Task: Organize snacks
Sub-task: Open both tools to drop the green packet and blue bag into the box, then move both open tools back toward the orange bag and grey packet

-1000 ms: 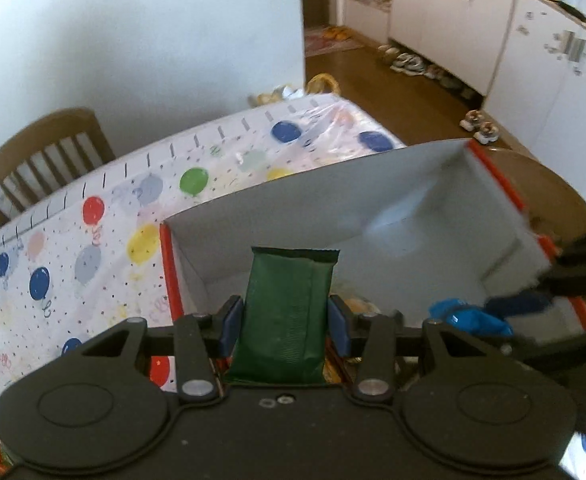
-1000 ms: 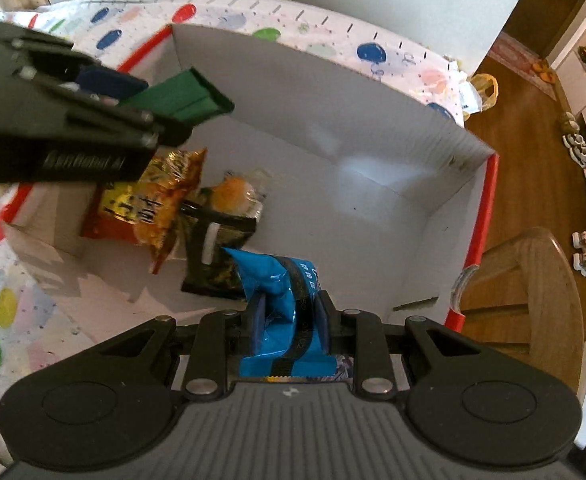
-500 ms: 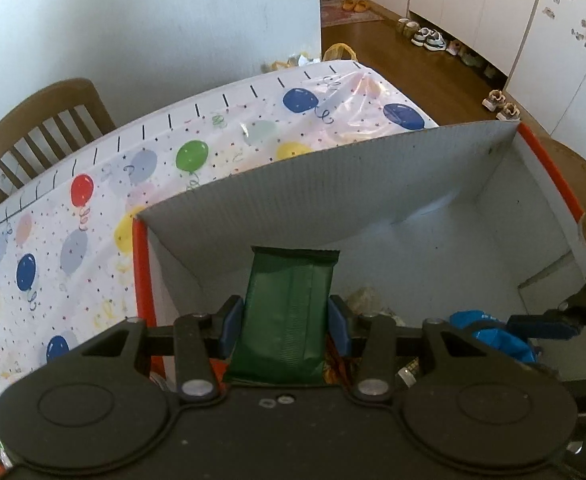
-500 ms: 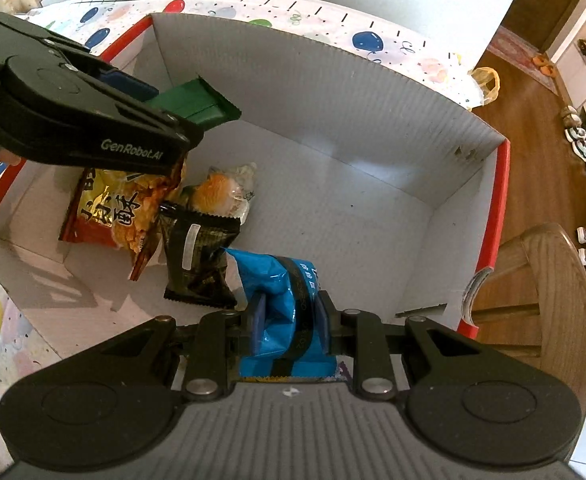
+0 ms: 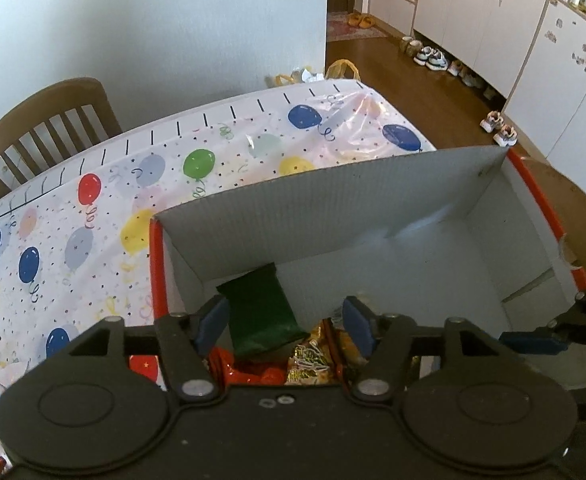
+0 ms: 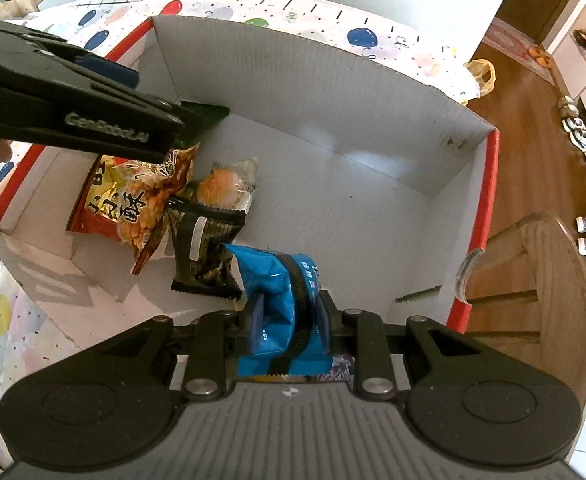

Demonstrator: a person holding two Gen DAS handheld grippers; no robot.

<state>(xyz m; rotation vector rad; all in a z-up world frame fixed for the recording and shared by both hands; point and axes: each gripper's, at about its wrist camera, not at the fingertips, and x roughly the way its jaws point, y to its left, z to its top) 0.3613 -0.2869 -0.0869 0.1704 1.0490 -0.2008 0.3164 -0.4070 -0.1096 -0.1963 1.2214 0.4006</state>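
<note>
Worktop (image 5: 93, 184) is covered by a balloon-print cloth; a white cardboard box (image 6: 333, 92) with red outer faces is stood on it.

Box contents, seen from the right wrist view: a red-and-gold snack bag (image 6: 129, 204), a black snack packet (image 6: 203, 252) and a clear-wrapped orange-yellow item (image 6: 223, 186), grouped toward the near-left corner; the rest of the floor is bare.

Left gripper (image 5: 283, 320): jaws are opening. The green snack packet (image 5: 259, 314) is seen tilted between the pads but apart from both, over the red-and-gold bag.

Right gripper (image 6: 289, 320): clamped on a blue snack packet (image 6: 277, 296) across its middle, held above the box's near edge. The film is creased and pinched in at the pads.

Handling judgement: all packets are taken to be light, soft, air-filled film, slippery when glossy, contents probably crushable. A mid-body pinch is judged adequate; the sealed end crimp is considered the firmer hold.
</note>
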